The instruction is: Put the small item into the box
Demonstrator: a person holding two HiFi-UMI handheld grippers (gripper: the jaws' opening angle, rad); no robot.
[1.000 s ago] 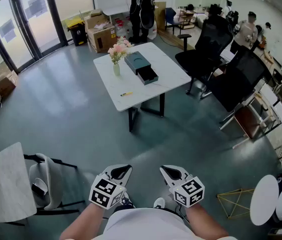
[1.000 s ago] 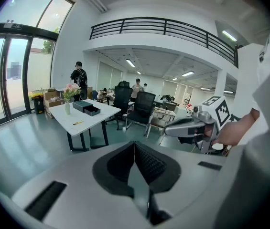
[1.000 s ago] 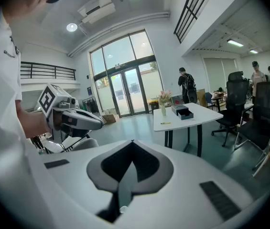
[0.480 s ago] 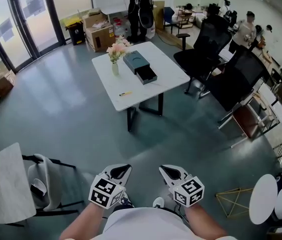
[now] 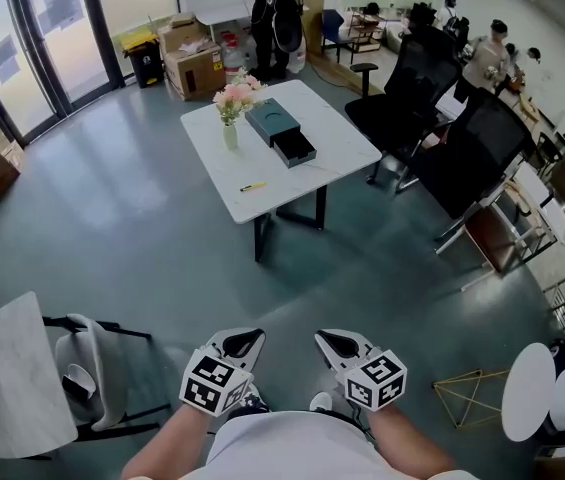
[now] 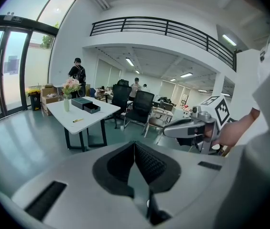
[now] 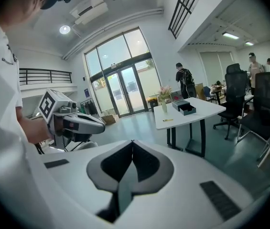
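Observation:
A white table point(image 5: 337, 153) stands several steps ahead across the floor. On it sits a dark teal box point(image 5: 280, 132) with its drawer pulled open, and a small yellow item point(image 5: 253, 186) lies near the table's front edge. Both show again in the gripper views: the box point(image 6: 86, 104) and the item point(image 6: 78, 120), the box point(image 7: 184, 107) and the item point(image 7: 167, 119). My left gripper point(image 5: 245, 341) and right gripper point(image 5: 330, 341) are held close to my body, far from the table. Each has its jaws pressed together with nothing between them.
A vase of pink flowers point(image 5: 230, 110) stands beside the box. Black office chairs point(image 5: 412, 88) crowd the table's right side. A marble side table point(image 5: 12, 388) and grey chair point(image 5: 87, 368) sit at my lower left, a gold wire frame point(image 5: 467, 400) at lower right. Cardboard boxes point(image 5: 197, 63) and a standing person point(image 5: 272, 8) are behind.
The head view has drifted slightly, so the side table at lower left sits a little lower in the picture. Both grippers stay shut in the same place.

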